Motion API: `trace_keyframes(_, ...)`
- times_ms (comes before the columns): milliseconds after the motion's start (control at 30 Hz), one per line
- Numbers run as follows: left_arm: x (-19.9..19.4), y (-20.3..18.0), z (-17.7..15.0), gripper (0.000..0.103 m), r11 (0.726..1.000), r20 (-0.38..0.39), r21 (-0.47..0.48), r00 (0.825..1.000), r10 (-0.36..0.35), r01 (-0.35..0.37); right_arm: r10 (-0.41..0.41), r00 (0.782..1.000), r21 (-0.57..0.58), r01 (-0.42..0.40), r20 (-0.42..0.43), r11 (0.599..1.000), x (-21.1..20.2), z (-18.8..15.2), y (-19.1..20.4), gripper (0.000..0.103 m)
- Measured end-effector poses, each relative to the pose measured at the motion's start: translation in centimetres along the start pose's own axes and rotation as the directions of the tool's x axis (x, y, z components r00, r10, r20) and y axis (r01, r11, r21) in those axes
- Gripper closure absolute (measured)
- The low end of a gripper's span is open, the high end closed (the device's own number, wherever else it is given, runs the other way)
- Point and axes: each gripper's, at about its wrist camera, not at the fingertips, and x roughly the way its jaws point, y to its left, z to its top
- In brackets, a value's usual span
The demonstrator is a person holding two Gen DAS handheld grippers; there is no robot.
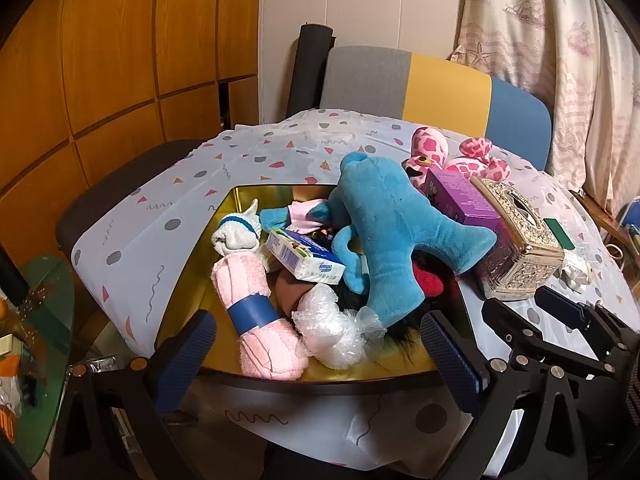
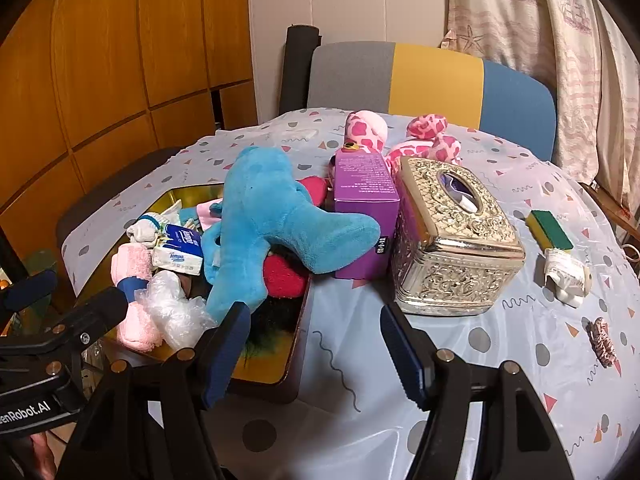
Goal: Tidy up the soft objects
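Left wrist view: my left fingers (image 1: 316, 356) stand spread wide and grasp nothing, hovering at the near rim of the gold tray (image 1: 192, 264) on the desk (image 1: 160, 184). The tray is piled with soft things: a blue plush toy (image 1: 384, 224) sprawling over its right edge, a rolled pink towel (image 1: 260, 320) with a blue band, a white sock (image 1: 236, 236), a tissue pack (image 1: 304, 256), a crumpled clear plastic bag (image 1: 332, 328) and something red (image 1: 428, 280) under the plush. A pink spotted plush (image 1: 452, 156) lies farther back on the desk, behind a purple box (image 1: 460, 196) and an ornate metal tissue box (image 1: 520, 248). My right fingers (image 1: 532, 312) show at the right edge.

Right wrist view: my right fingers (image 2: 316, 348) are released too, empty, over bare cloth between the tray (image 2: 296, 344) and the metal tissue box (image 2: 452, 240). The blue plush (image 2: 272, 216) leans against the purple box (image 2: 364, 196). A green-yellow sponge (image 2: 552, 230), a white tube (image 2: 568, 276) and a pink scrunchie (image 2: 600, 340) lie apart on the right.
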Motion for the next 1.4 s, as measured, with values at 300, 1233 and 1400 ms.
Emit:
trace_keyframes(300, 0.10, 0.18, -0.20, 0.000, 1.000, -0.008, -0.003, 1.000, -0.002, 0.002, 0.001, 1.000, 0.003, -0.001, -0.003, 1.000, 0.02, -0.08, 0.01, 0.034)
trace_keyframes(1233, -0.07, 0.38, -0.38, 0.000, 1.000, -0.013, -0.010, 1.000, 0.000, 0.000, 0.001, 1.000, 0.014, -0.001, -0.001, 1.000, -0.17, -0.24, -0.12, 0.034)
trace_keyframes(1400, -0.07, 0.38, -0.46, 0.000, 1.000, -0.014, -0.009, 1.000, 0.002, -0.002, 0.000, 1.000, 0.017, 0.000, -0.001, 1.000, -0.21, -0.23, -0.10, 0.034)
